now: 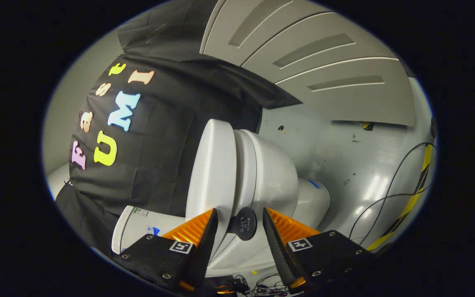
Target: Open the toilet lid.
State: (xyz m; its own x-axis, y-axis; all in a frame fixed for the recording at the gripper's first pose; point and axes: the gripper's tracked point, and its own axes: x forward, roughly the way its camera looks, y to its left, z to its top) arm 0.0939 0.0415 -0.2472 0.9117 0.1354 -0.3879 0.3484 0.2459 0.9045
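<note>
The claw [239,231] is rolled on its side, so the toilet [270,177] lies sideways ahead of it – a hold that looks meant to take the small black knob [243,223] on the lid's front edge. The fingers [204,235] stand apart, one at 9 o'clock of the knob, the other at 3 o'clock – neither seems to press on it. Just beyond, the lid [212,165] lies shut against the seat, so the task looks barely begun. Farther off at 8 o'clock is the tank [138,227]; cables [390,198] trail over the grey floor [344,156] at 3 o'clock
</note>
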